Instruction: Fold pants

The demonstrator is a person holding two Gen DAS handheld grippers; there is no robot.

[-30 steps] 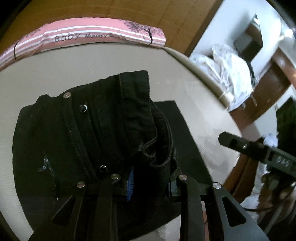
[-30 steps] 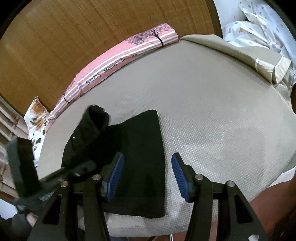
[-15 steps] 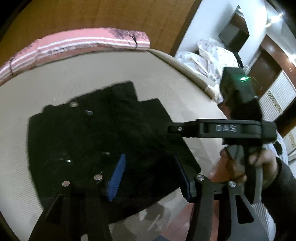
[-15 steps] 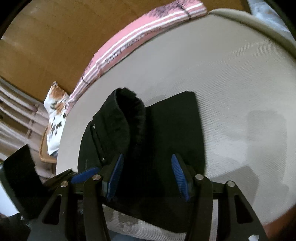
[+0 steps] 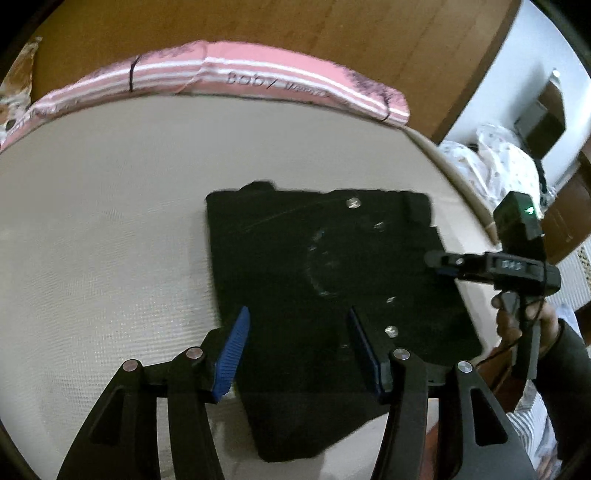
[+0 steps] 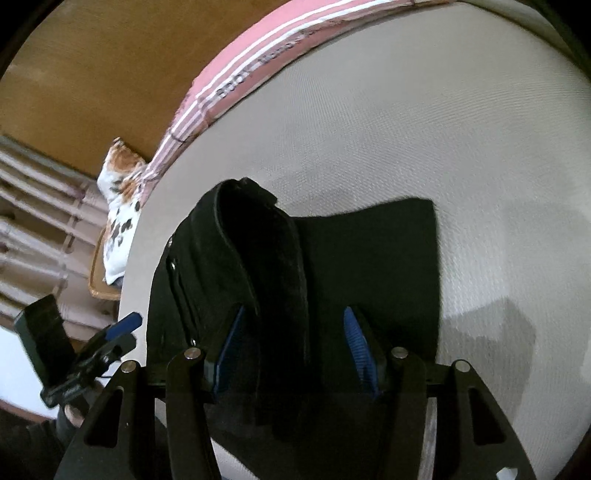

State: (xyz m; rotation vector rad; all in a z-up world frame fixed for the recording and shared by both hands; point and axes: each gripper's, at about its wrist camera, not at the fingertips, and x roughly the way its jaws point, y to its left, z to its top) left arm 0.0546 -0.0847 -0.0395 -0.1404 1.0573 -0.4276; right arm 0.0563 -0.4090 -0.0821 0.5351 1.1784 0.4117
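Black pants (image 5: pixel 332 280) lying folded into a rough rectangle on beige mattress (image 5: pixel 103 236), well short of the pink striped bolster (image 5: pixel 236 79) along the mattress's far edge. Metal rivets and a curved pocket seam showing on top layer. From the right wrist view, a thick rolled band of the same pants (image 6: pixel 273 266) standing up as a ridge, a flatter panel spreading beyond it across the mattress (image 6: pixel 424 122).

Left gripper (image 5: pixel 299 354) hovering over near edge of pants, blue pads apart at a middling gap, nothing pinched; pants under the gap, left pad (image 5: pixel 231 354) over the pants' left border. Same left gripper (image 6: pixel 122 326) seen from the right wrist view off the mattress's left side, one blue pad visible.

Right gripper (image 6: pixel 291 339) pointing down at the pants, pads set at a middling gap astride the raised ridge, not pressing it that can be seen. Also seen from the left wrist view, right gripper (image 5: pixel 439 264) held over right edge of pants, near mattress edge, a hand (image 5: pixel 524 321) in a dark sleeve on its grip.

Patterned cushion (image 6: pixel 120 184) beside the bolster's (image 6: pixel 266 55) left end. White spotted bedding (image 5: pixel 495 158) heaped beyond the mattress's right edge. Wooden headboard (image 5: pixel 295 33) behind the bolster.
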